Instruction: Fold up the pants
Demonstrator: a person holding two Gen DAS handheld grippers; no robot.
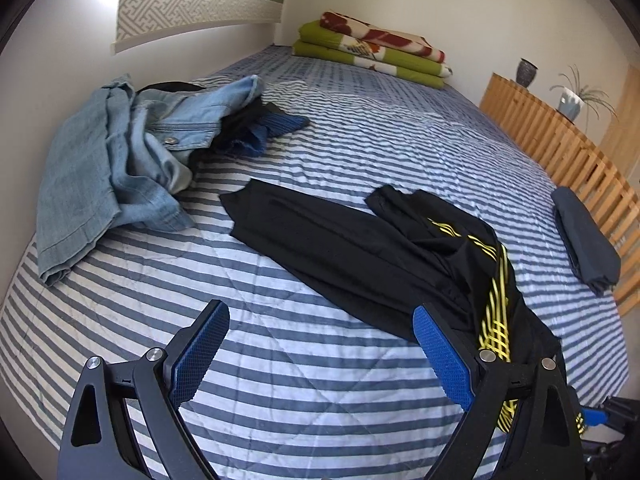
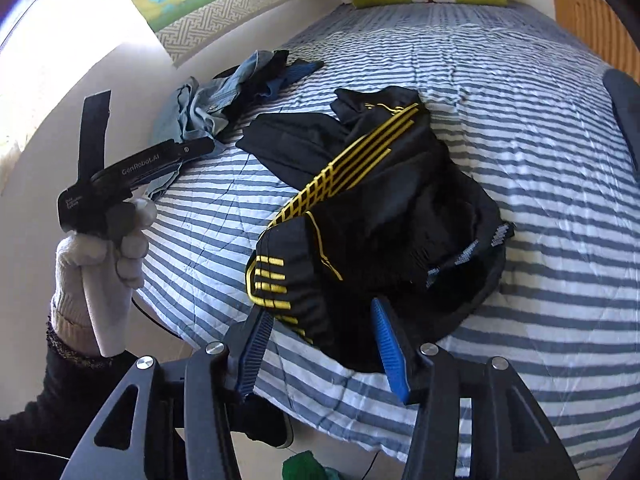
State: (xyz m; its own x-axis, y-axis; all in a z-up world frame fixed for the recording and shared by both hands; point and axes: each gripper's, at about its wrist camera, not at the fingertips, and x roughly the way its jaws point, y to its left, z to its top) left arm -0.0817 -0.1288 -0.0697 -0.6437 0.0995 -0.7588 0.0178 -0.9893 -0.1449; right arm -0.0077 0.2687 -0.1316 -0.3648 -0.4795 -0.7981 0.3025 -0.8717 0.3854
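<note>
A big bed with a blue and white striped cover (image 1: 320,392) holds crumpled black pants with yellow stripes (image 2: 384,208) near its front edge. The left gripper (image 1: 320,360) and right gripper (image 2: 320,344) both hang wide open, holding nothing

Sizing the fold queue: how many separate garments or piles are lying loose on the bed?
3: black pants with yellow stripes near the front edge; a denim heap at left, possibly several items; a dark grey garment at right by the wooden slats.
</note>
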